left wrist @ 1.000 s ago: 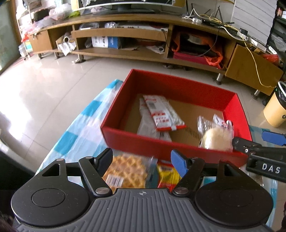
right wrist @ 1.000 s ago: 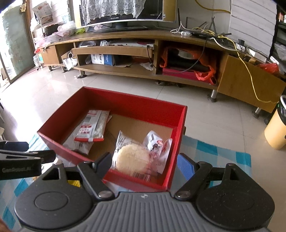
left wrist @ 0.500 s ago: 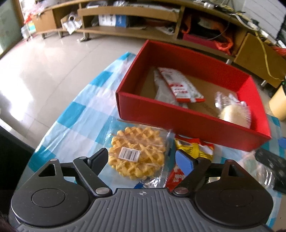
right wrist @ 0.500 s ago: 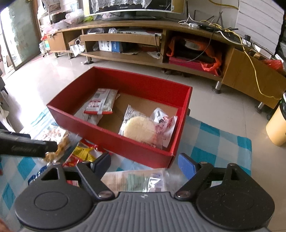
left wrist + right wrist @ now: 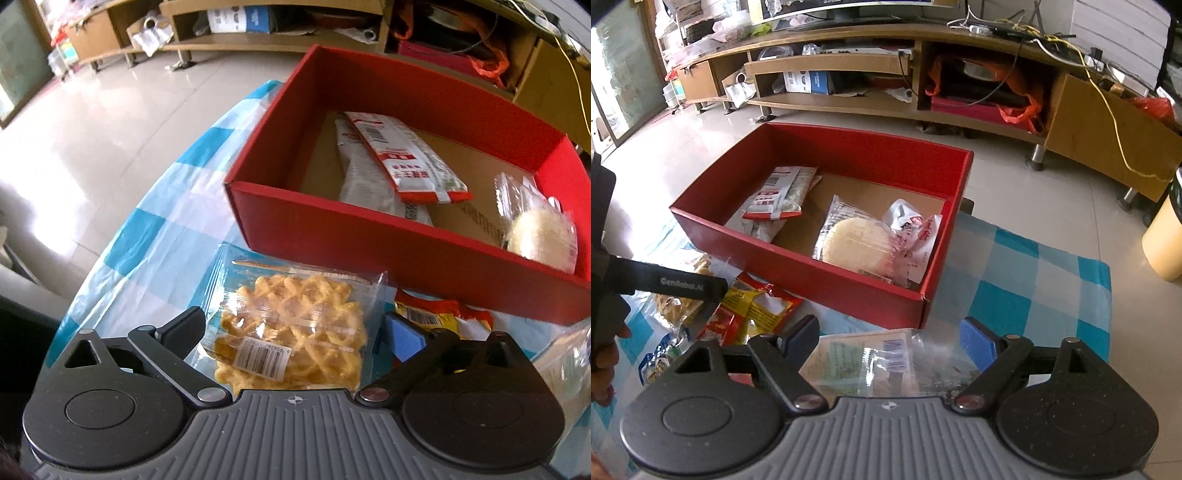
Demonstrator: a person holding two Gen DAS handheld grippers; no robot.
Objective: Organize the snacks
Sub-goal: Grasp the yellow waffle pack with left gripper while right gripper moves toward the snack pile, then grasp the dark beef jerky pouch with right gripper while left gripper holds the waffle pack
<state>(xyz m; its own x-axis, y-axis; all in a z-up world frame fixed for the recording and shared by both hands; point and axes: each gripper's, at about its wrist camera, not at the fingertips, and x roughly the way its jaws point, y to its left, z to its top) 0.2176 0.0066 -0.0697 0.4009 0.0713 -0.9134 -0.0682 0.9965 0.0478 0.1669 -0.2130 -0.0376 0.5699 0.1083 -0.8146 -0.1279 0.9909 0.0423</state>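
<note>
Holding a gripper in each hand, we have both sets of tongs spread and grasping nothing. Our left gripper (image 5: 295,334) has just been opening its jaws, and they now stand wide on either side of the waffle packet (image 5: 295,332), which lies flat on the cloth between them without either pad pressing on it. Our right gripper (image 5: 890,338) has its jaws released too, having eased a little wider, and a clear packet with a green label (image 5: 871,362) lies on the cloth between them, untouched as far as we can tell.

Just beside the waffles, toward the right, sits a red and yellow snack bag (image 5: 439,315), close against the near wall of the red box (image 5: 369,236). From our right wrist view the same bag (image 5: 753,310) shows beneath the black finger of our left gripper (image 5: 679,284).

Inside the box we see a long red and white packet (image 5: 406,158) resting on a pale wrapper at the left, and a round white cake in clear wrap (image 5: 539,236) at the right end, with a small red and white sachet (image 5: 916,229) beside it.

Everything rests on a blue and white checked cloth (image 5: 1034,280). Beyond it we see tiled floor and a long wooden media unit (image 5: 849,62).
</note>
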